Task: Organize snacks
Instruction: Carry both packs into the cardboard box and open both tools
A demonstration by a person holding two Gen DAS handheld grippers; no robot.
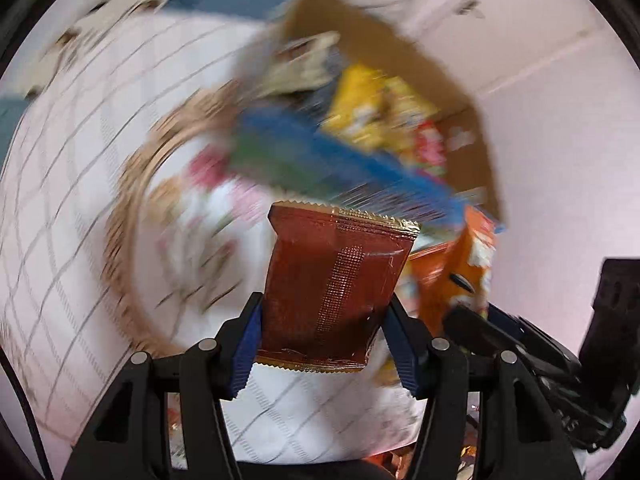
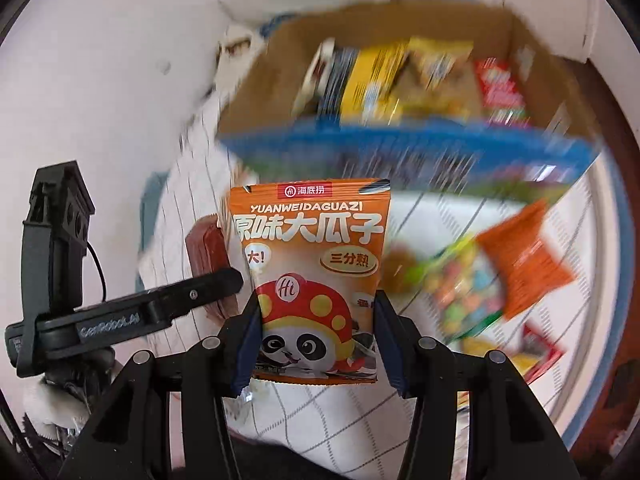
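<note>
My left gripper is shut on a brown foil snack packet, held upright above the checked cloth. My right gripper is shut on an orange sunflower-seed packet with a panda. The orange packet also shows at the right of the left wrist view, and the brown packet at the left of the right wrist view. A cardboard box holding several snack packs stands ahead of both grippers. A blue-edged snack pack lies across its front.
Loose snacks, an orange one and a colourful one, lie on a round white tray to the right. A round woven tray with a floral liner sits on the checked cloth at left. A pale wall is behind.
</note>
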